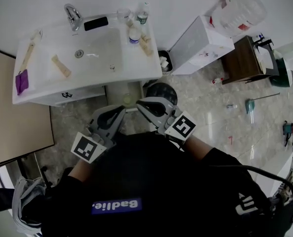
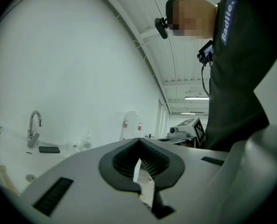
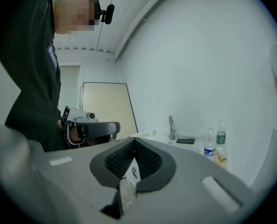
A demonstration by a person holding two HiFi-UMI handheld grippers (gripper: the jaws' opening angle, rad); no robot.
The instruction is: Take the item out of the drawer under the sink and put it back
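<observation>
The white sink cabinet (image 1: 37, 92) stands at the upper left of the head view. Its drawer front (image 1: 82, 94), below the basin, looks closed, so whatever lies inside is hidden. Both grippers are held close to the person's chest, a little in front of the cabinet and pointing toward it. My left gripper (image 1: 121, 109) has its jaws together with nothing between them, as its own view shows (image 2: 145, 190). My right gripper (image 1: 140, 102) is likewise shut and empty (image 3: 126, 185).
On the counter lie a faucet (image 1: 72, 15), a black phone (image 1: 96, 23), bottles (image 1: 143, 13), a tube (image 1: 61, 65) and a purple item (image 1: 21, 81). A small bin (image 1: 164, 60), a white box (image 1: 200, 46), a water jug (image 1: 240, 9) and a wooden table (image 1: 242, 58) stand to the right.
</observation>
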